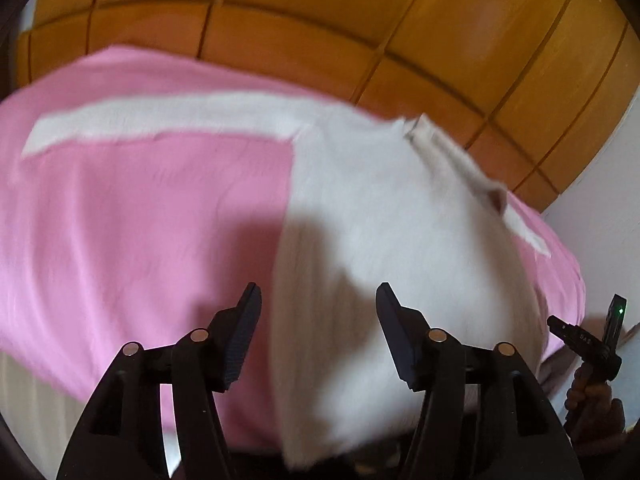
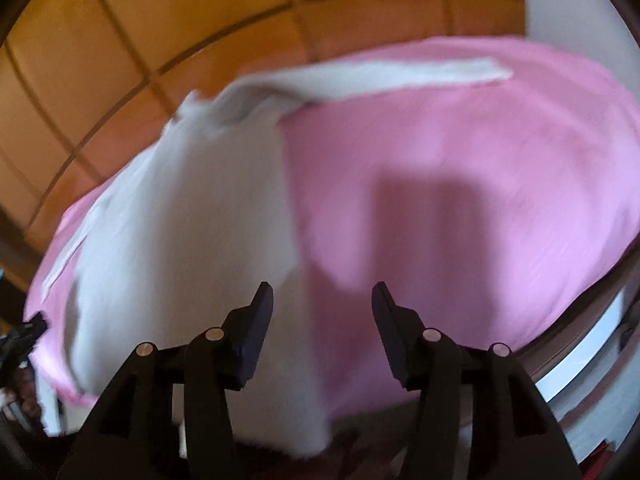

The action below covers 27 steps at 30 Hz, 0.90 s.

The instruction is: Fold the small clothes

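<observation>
A white garment (image 1: 380, 220) lies spread on a pink cloth (image 1: 140, 220), one long sleeve (image 1: 160, 120) stretched out to the left. My left gripper (image 1: 319, 296) hovers open over the garment's near left edge, its fingers apart and nothing between them. In the right wrist view the same white garment (image 2: 192, 220) fills the left half, its sleeve (image 2: 400, 76) running right across the pink cloth (image 2: 460, 200). My right gripper (image 2: 323, 292) is open above the garment's near right edge and holds nothing. Both views are motion-blurred.
An orange tiled floor (image 1: 320, 20) lies beyond the cloth's far edge. A white wall (image 1: 600, 220) stands at the right. A hand holding the other gripper (image 1: 588, 340) shows at the right rim. The near right edge of the surface (image 2: 580, 344) is in view.
</observation>
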Each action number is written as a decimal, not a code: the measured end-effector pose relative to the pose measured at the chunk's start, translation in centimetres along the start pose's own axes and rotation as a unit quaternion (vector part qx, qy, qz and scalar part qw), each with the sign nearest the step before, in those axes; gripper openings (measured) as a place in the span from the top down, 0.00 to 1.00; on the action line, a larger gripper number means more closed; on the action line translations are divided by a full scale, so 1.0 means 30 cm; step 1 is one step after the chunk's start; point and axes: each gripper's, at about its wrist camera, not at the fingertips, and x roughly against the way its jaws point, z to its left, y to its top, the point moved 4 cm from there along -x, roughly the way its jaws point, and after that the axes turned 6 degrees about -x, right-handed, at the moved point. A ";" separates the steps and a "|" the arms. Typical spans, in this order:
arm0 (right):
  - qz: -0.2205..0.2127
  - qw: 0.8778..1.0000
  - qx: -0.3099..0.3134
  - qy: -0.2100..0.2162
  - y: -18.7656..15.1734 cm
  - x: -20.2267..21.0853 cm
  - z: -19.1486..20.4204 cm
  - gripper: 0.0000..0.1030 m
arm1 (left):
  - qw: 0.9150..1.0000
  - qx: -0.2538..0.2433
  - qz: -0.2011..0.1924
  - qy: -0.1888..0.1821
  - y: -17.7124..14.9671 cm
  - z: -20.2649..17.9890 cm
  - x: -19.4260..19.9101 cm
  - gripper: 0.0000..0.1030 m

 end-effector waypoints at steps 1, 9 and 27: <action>-0.022 1.000 0.003 -0.023 0.050 -0.017 -0.018 0.48 | 1.000 -0.001 -0.005 0.001 0.033 -0.019 -0.020 0.44; -0.083 0.986 0.056 -0.131 0.382 -0.238 -0.071 0.44 | 0.999 -0.053 0.008 0.011 0.152 -0.195 -0.239 0.44; -0.083 0.962 0.123 -0.229 0.695 -0.473 -0.242 0.91 | 0.995 -0.078 0.044 0.044 0.188 -0.181 -0.487 0.40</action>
